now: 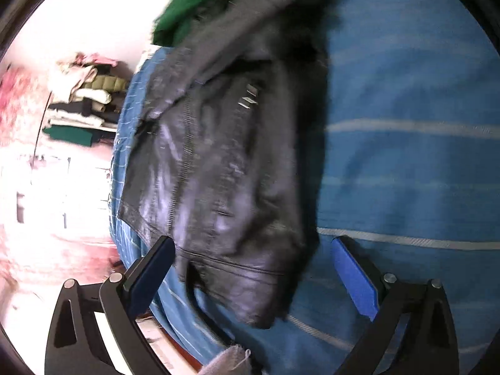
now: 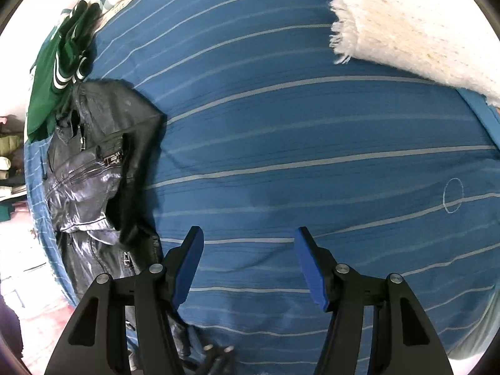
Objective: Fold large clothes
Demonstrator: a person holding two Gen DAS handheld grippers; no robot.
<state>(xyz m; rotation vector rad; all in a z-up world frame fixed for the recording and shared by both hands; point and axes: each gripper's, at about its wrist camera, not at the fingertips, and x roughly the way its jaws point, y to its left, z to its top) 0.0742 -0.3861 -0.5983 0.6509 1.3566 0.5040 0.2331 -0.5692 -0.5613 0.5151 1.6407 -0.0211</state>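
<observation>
Your left gripper [image 1: 253,250], jaws spread and empty, is nearer: jacket [image 1: 218,156] runs lengthwise straight ahead. Your right gripper [image 2: 248,240], also spread, has it off left.

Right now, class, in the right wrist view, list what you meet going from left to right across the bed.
Green garment → black leather jacket → bare stretch of blue striped bedsheet → chalk-like circle drawn on the sheet. The white fluffy blanket overlaps those spans, so I leave it out.
</observation>
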